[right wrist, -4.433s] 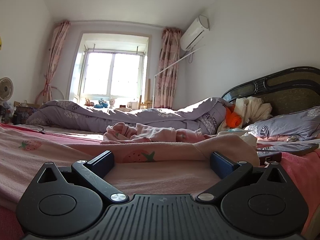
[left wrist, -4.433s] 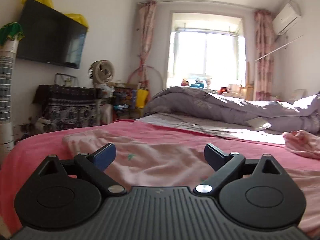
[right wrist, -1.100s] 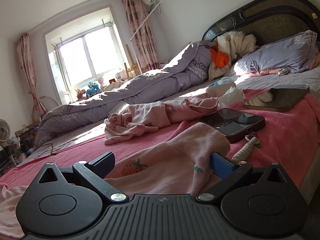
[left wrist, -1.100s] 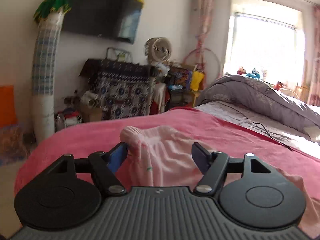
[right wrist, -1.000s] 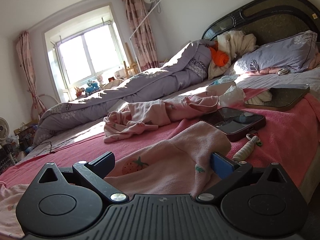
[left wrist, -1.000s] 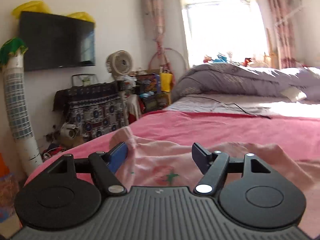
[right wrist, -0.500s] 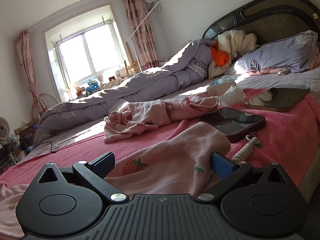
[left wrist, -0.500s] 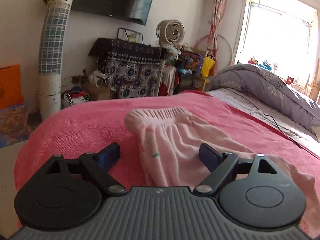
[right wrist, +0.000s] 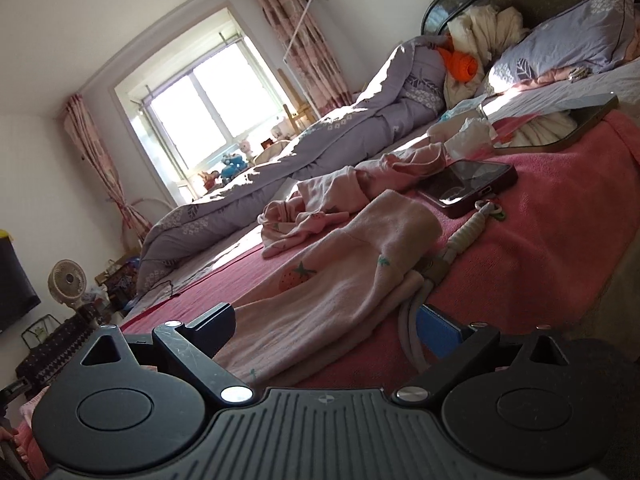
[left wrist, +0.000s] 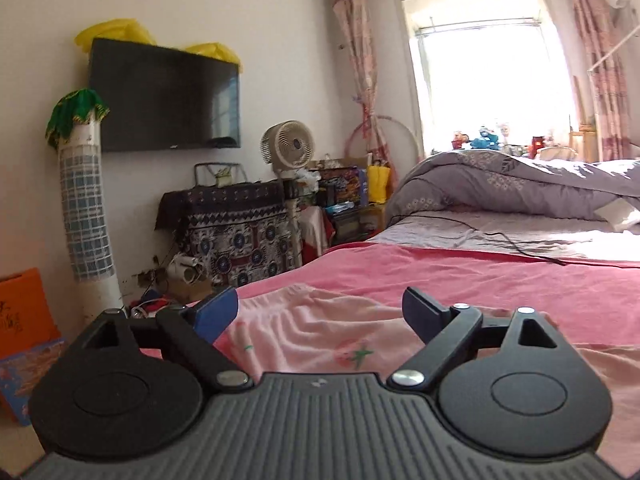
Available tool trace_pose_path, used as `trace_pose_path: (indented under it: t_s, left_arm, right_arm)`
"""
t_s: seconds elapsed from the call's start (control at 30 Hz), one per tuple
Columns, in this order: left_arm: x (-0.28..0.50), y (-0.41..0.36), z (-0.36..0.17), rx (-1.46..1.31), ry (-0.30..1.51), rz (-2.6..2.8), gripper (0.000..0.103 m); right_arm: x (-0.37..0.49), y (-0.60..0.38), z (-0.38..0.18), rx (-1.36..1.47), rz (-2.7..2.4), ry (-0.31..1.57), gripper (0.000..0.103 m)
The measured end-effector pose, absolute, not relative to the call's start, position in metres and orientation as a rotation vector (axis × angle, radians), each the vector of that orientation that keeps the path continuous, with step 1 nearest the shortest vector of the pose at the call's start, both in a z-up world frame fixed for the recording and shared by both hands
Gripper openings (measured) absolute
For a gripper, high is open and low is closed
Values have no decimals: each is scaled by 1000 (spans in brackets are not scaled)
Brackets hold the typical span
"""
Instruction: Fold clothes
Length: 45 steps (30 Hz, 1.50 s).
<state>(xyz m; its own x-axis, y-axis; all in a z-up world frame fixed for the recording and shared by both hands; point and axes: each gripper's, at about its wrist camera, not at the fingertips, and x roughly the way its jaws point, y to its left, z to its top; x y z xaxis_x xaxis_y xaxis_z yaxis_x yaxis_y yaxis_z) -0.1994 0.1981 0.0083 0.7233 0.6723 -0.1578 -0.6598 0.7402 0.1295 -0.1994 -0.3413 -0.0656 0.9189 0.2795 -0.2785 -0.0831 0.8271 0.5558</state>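
Observation:
A pale pink garment with strawberry prints (left wrist: 320,340) lies flat on the pink bedspread (left wrist: 500,280). My left gripper (left wrist: 320,312) is open, its fingers standing apart just above the garment's elastic end. In the right wrist view the same garment (right wrist: 328,284) stretches away across the bed, its far end folded over. My right gripper (right wrist: 326,322) is open and tilted, its fingers on either side of the garment's near part, not closed on it.
A second crumpled pink garment (right wrist: 320,200) lies beyond. A phone (right wrist: 468,184), a cord charm (right wrist: 472,228) and a tablet (right wrist: 560,128) lie by the garment's far end. A purple quilt (left wrist: 520,184) covers the bed's far side. A fan (left wrist: 288,148) and cabinet (left wrist: 240,232) stand past the bed's foot.
My right gripper has pulled back and rolled to the left, away from the garment's folded end. My left gripper has swung right and levelled over the waistband, still open.

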Motion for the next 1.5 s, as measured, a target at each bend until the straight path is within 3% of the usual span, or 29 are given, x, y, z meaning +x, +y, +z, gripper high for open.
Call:
trace_pose_path:
  t_s: [0.07, 0.13, 0.2, 0.37, 0.43, 0.47, 0.67, 0.77, 0.83, 0.9, 0.93, 0.97, 1.0, 1.2, 1.37, 1.43, 1.5]
  left_arm:
    - [-192, 176, 9, 144, 207, 672, 95]
    - [-180, 164, 3, 244, 236, 700, 95]
    - [-172, 163, -2, 281, 264, 751, 95]
    - [-168, 198, -10, 132, 359, 836, 95]
    - [-169, 214, -17, 84, 409, 883, 94]
    - [-171, 219, -19, 69, 421, 895, 94]
    - [-194, 197, -14, 73, 370, 793, 93]
    - [-194, 155, 3, 157, 296, 617, 95]
    - [-192, 126, 14, 184, 249, 490, 95]
    - [-191, 104, 20, 160, 217, 354, 95]
    - [-191, 92, 22, 135, 208, 269, 95]
    - [-191, 82, 22, 117, 201, 190, 95]
    - [-192, 71, 21, 103, 195, 111, 95]
    - [-195, 34, 10, 74, 201, -96, 97]
    - [-186, 65, 3, -56, 258, 19, 97]
    - [-183, 79, -3, -99, 285, 61, 97]
    - [-183, 92, -11, -135, 313, 112, 97]
  right_arm:
    - [-198, -347, -71, 612, 201, 361, 79]
    - [-196, -359, -77, 679, 175, 368, 58]
    - [-194, -373, -83, 707, 100, 390, 49]
    - [-190, -384, -83, 679, 49, 367, 43]
    - [-184, -372, -80, 617, 70, 375, 24]
    - [-181, -365, -79, 585, 83, 383, 20]
    - [-186, -351, -74, 480, 58, 347, 20]
    - [-189, -369, -63, 488, -2, 270, 25]
    - [-183, -376, -52, 469, -13, 231, 61]
    - [-168, -378, -44, 428, -12, 224, 71]
    - [-157, -376, -43, 414, -4, 257, 63]
    - [-146, -375, -45, 421, 18, 307, 45]
    - [-136, -373, -48, 454, 53, 352, 7]
    - [-128, -329, -16, 498, 356, 286, 9]
    - [-140, -269, -7, 435, 789, 334, 14]
    - [-148, -263, -18, 392, 836, 377, 40]
    - [-158, -275, -27, 394, 774, 385, 50]
